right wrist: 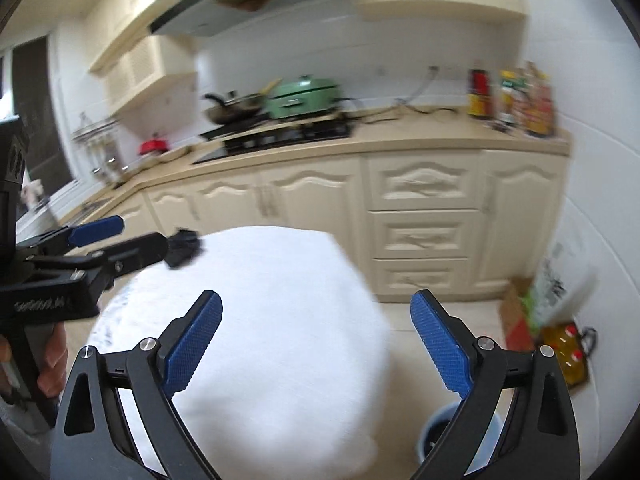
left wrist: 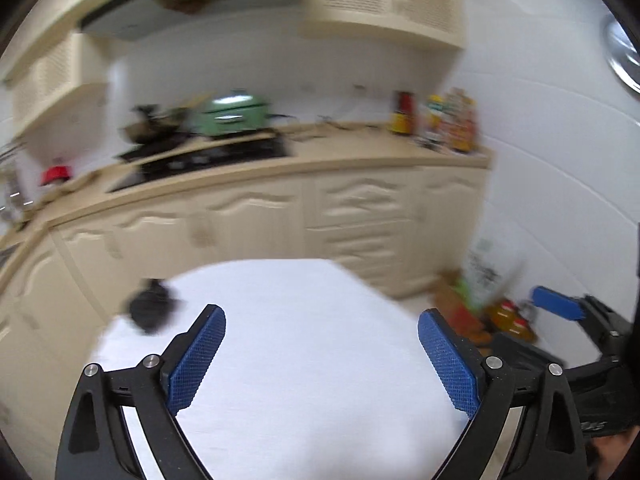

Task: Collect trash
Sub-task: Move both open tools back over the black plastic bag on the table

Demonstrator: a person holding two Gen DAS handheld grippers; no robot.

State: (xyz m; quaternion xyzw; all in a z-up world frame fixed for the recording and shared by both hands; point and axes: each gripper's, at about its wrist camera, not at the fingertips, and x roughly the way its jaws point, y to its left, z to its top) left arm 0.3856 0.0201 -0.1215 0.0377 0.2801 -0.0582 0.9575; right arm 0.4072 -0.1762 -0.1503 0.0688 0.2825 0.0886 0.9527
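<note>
A small dark crumpled thing (left wrist: pixel 150 312) lies at the far left corner of the white-covered table (left wrist: pixel 304 360); blur hides what it is. My left gripper (left wrist: pixel 322 316) hangs open above the table with nothing between its blue pads. My right gripper (right wrist: pixel 316 298) is open and empty too, over the table's (right wrist: pixel 280 340) right part. In the right wrist view the left gripper (right wrist: pixel 132 236) reaches in from the left, its tip close to the dark thing (right wrist: pixel 182 248). A round blue-rimmed bin (right wrist: pixel 434 428) stands on the floor at the lower right, partly hidden by my finger.
Cream cabinets (right wrist: pixel 420 232) and a counter (right wrist: pixel 360 142) with a stove, a green pot (right wrist: pixel 304 98) and bottles (right wrist: pixel 512 100) run behind the table. A cardboard box and oil bottles (right wrist: pixel 568 356) sit on the floor by the right wall. A hand (right wrist: pixel 52 360) holds the left gripper.
</note>
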